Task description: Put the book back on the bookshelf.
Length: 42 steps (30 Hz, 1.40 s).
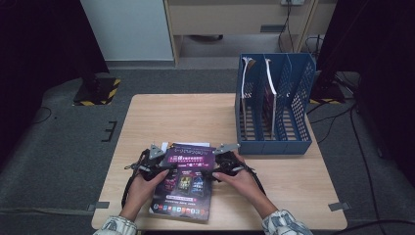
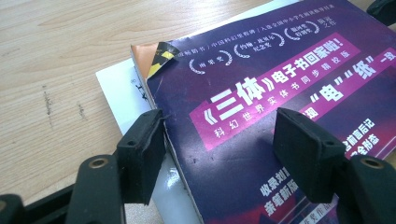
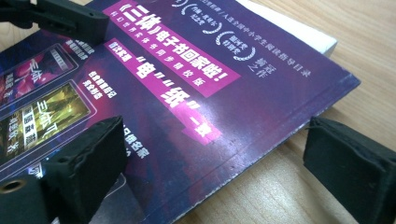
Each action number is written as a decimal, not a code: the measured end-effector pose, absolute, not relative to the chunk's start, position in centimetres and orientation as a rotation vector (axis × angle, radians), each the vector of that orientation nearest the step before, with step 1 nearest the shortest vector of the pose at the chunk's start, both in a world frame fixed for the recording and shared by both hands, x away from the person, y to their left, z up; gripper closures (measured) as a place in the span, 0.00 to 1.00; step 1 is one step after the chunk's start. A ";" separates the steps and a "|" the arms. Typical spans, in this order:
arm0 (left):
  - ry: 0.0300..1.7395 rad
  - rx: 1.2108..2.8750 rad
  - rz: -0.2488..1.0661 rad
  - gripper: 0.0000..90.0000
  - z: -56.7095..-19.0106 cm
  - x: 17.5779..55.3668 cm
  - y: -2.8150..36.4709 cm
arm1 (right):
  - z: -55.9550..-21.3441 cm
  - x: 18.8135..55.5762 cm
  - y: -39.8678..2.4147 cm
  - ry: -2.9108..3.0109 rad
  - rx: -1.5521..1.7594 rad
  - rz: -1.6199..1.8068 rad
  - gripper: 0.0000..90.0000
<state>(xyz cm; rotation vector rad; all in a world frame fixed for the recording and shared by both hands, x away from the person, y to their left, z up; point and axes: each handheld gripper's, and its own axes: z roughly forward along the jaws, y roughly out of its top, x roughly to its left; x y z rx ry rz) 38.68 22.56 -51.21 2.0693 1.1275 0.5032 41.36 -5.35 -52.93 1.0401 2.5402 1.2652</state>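
Low in the frame's middle, the purple magazine lies flat on the table – unlifted, both the left gripper and right gripper straddling its side edges, jaws open – while the blue file rack waits upper right.

You see a glossy dark purple booklet with a magenta banner bearing white characters, white laurel emblems near its top, and small pink and yellow-green panels lower down. Its upper corner curls back, showing orange, yellow and black. Under it lies a plain white sheet. The pale wooden tabletop shows light beige grain with a few dark scuffs. Your left tool and right tool carry matt black pads. The perforated blue plastic file rack holds white-edged folders with dark maroon covers.
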 end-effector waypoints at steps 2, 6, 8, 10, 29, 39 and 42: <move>1.128 2.066 0.504 0.38 -51.2 38.6 22.6 | -53.1 41.5 -5.4 2.547 1.074 1.281 0.06; 1.129 2.064 0.503 0.38 -51.3 38.7 22.6 | -53.4 41.7 -5.5 2.554 1.125 1.315 0.05; 1.132 2.059 0.499 0.38 -51.3 38.6 22.6 | -53.5 41.8 -5.5 2.559 1.139 1.326 0.05; 1.132 2.057 0.499 0.37 -51.3 38.6 22.6 | -53.6 41.9 -5.4 2.559 1.124 1.337 0.05; 1.141 2.051 0.499 0.37 -51.4 38.6 22.8 | -50.7 41.9 -4.5 2.524 1.042 1.440 0.17; 1.149 2.031 0.496 0.36 -51.5 38.6 22.8 | -50.3 42.6 -2.5 2.584 1.030 1.470 0.21; 1.148 2.028 0.497 0.35 -51.6 38.5 22.8 | -50.4 42.5 -2.1 2.593 1.039 1.453 0.18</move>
